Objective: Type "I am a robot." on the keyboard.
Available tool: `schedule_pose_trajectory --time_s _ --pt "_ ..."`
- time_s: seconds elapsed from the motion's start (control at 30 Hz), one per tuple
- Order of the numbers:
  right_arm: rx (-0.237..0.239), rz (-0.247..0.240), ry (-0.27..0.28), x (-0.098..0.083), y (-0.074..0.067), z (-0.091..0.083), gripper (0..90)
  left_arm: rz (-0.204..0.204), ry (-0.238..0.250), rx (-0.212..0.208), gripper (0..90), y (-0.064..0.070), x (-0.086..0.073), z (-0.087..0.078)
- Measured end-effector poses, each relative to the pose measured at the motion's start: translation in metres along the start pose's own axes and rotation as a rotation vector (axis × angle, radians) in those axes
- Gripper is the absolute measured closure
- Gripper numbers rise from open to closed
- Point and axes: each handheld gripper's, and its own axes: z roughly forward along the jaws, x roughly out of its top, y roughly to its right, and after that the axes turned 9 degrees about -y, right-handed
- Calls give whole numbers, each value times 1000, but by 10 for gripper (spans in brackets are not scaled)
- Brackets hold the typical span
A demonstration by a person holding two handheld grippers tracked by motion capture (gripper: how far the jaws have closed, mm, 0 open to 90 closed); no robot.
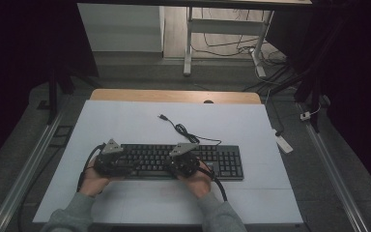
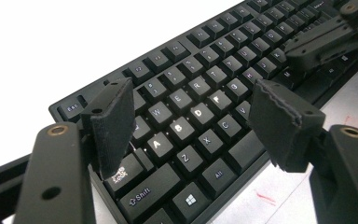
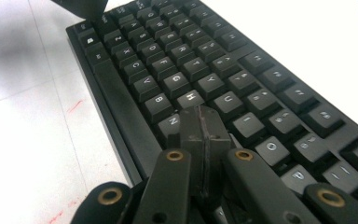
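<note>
Seen from the high view, a black keyboard [image 1: 174, 162] is lying on the white desk [image 1: 125, 125], nearer the front edge than the back, roughly midway between the left and right edges. Its cable [image 1: 183, 129] is snaking toward the back edge. The left gripper [image 1: 110, 162] is sitting over the keyboard's left end, and the right gripper [image 1: 183, 162] is hovering over its middle, each in one of the person's hands.

In the left gripper view, the left gripper [image 2: 191, 121] is standing released, its jaws spread wide above the letter keys with nothing between them; the keyboard [image 2: 205, 93] is running diagonally beneath, and the keys A, S, D and F are showing in the gap. The right gripper [image 2: 331, 37] is showing at the upper right.

In the right gripper view, the right gripper [image 3: 205, 126] is clenched, its pads pressed flat together with nothing between them, their tip sitting just over the keyboard [image 3: 191, 70] near the H and N keys.
</note>
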Motion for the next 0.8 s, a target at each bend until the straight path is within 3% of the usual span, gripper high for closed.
schedule_pose_trajectory --time_s 0.33,0.6,0.8 --pt "-10 18 40 -13 7 -25 888 -1 11 -1 315 -1 0 -2" --pt "-56 61 72 -35 18 -52 697 -1 17 1 314 0 -1 -3" --pt "-92 83 82 -53 23 -75 614 2 26 -5 312 1 -1 -5"
